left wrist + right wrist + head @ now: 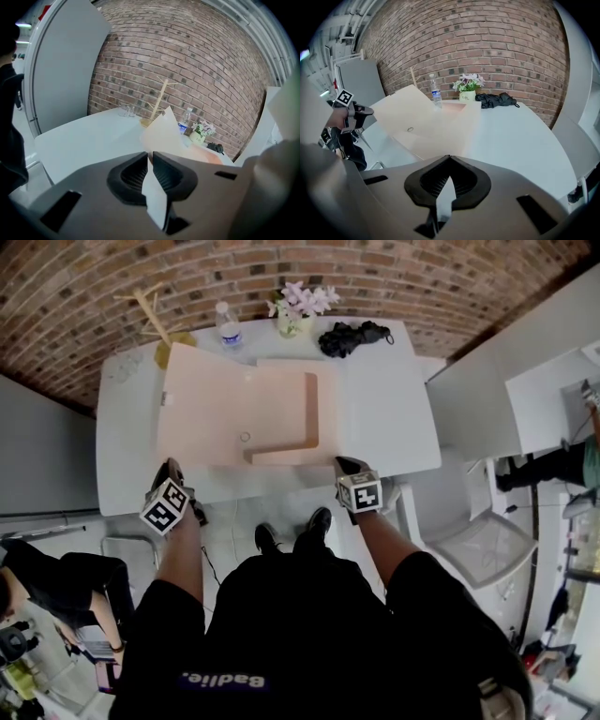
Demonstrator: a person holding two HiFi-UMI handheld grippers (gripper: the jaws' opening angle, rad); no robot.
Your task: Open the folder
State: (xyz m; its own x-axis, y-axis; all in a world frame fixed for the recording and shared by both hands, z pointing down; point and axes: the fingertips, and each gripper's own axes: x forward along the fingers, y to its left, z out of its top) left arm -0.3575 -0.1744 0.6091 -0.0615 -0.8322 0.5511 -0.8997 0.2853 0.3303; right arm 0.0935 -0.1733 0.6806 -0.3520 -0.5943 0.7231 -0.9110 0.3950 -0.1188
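A pale peach folder (234, 413) lies spread open on the white table (394, 427), with its wide cover (412, 117) out to the left and tilted up. The same cover (161, 133) rises ahead in the left gripper view. My left gripper (172, 468) hovers off the table's near left corner, just short of the cover's near edge; its jaws (151, 154) stand a narrow slit apart with nothing between them. My right gripper (345, 465) is at the table's near edge, right of the folder, its tips (449, 158) touching and empty.
Along the table's far edge stand a water bottle (229, 331), a pot of flowers (298, 310), a black bundle (352, 336), a wooden stand (155, 315) and small glasses (125, 367). Another white table (487, 399) adjoins on the right. A person (47, 587) sits at lower left.
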